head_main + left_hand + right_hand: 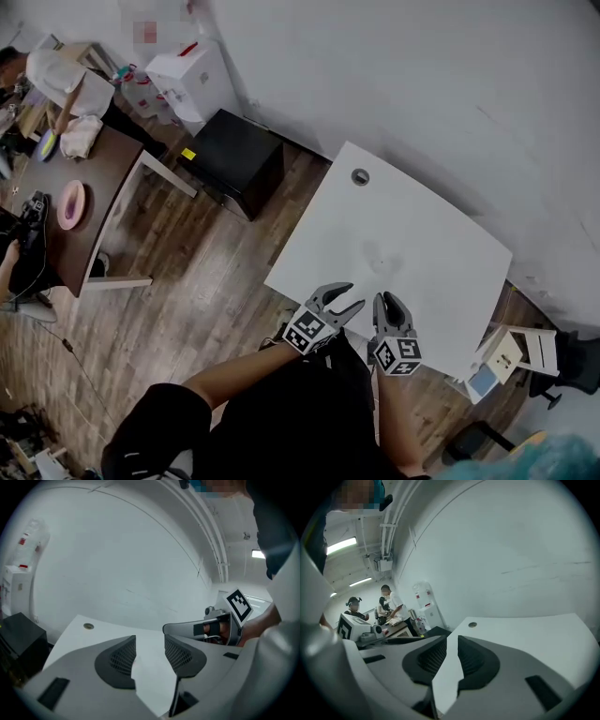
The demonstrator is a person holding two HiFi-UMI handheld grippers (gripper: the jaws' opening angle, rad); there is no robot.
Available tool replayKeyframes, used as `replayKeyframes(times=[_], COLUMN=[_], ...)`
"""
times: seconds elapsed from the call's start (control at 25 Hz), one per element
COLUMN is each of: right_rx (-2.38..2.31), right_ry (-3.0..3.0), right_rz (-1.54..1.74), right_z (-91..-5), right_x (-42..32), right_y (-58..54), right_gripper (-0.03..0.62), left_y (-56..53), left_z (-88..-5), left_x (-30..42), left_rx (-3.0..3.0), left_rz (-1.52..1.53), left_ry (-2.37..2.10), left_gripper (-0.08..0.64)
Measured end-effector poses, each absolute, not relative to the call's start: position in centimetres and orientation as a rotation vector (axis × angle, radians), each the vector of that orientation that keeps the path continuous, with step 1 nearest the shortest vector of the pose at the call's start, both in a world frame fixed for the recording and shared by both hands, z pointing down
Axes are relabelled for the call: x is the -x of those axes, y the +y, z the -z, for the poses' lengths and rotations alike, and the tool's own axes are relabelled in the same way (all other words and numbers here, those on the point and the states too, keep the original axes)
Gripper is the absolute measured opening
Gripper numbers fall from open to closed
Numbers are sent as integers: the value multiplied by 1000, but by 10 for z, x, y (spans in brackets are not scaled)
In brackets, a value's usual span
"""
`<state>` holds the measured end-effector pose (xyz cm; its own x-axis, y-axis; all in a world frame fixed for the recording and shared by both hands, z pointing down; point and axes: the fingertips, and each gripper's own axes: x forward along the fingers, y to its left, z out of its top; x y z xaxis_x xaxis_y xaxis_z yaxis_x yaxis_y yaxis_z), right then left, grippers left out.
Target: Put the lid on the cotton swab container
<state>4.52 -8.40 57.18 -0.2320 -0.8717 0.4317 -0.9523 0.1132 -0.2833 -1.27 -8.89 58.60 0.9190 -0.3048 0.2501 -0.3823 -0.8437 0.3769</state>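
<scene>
Left gripper is hovering over the near edge of the white table, its jaws standing apart with only tabletop showing between them. Right gripper is hanging just beside it over the same edge, its jaws parted by a narrower gap and pinching nothing. A round grommet is sitting near the table's far corner. No view is showing the cotton swab container or its lid.
</scene>
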Motion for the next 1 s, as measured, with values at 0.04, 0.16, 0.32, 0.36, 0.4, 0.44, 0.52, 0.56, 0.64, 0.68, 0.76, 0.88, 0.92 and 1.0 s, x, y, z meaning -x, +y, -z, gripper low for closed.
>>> replayKeyframes(times=[0.04,0.16,0.32,0.36,0.4,0.44,0.52,0.56,0.64,0.68,0.76,0.88,0.92,1.0], right_rx=[-1867,-1927,-1996,-2012,-2027,-2037,-2042,-2043,-2052,-2059,-2078,-2115,-2120,-2101], right_ry=[-2209,-2183,-2162,-2150,-2136,-2127,-2133,-2139,-2134,-2125,-2126,-2177,-2193,-2221], right_rz=[-761,-754,-717,-697,-678,-665,-663,-661,-639,-625,-599,-551,-528,-479], right_z=[-566,-552,-535,-533,-531,-530,-527,-525,-518,-514,-503,-479,-472,-460], right_x=[-43,-29,-19,-19,-20,-20,-19,-17,-16,-16,-19,-27,-30,-36], right_y=[-79,-64,-49,-43,-37,-29,-17,-13,-7,-3,6,25,33,48], right_gripper=[71,71,71,71,71,71,71,71,70,67,49,40,38,35], left_y=[-86,-77,-65,-62,-58,-55,-49,-47,-42,-39,-29,-7,0,16], left_z=[-581,-567,-547,-544,-542,-539,-530,-525,-517,-514,-508,-495,-490,-480], left_x=[20,44,60,60,59,58,57,56,52,49,39,20,14,-1], left_rx=[-2647,-2607,-2625,-2650,-2674,-2695,-2722,-2730,-2741,-2748,-2762,-2782,-2790,-2812], left_rz=[-257,-274,-234,-237,-243,-246,-241,-234,-221,-218,-213,-209,-206,-197], left_ry=[-507,-524,-495,-491,-492,-503,-539,-552,-565,-567,-558,-557,-566,-591], left_gripper=[181,32,14,14,14,14,14,14,14,14,14,14,14,14])
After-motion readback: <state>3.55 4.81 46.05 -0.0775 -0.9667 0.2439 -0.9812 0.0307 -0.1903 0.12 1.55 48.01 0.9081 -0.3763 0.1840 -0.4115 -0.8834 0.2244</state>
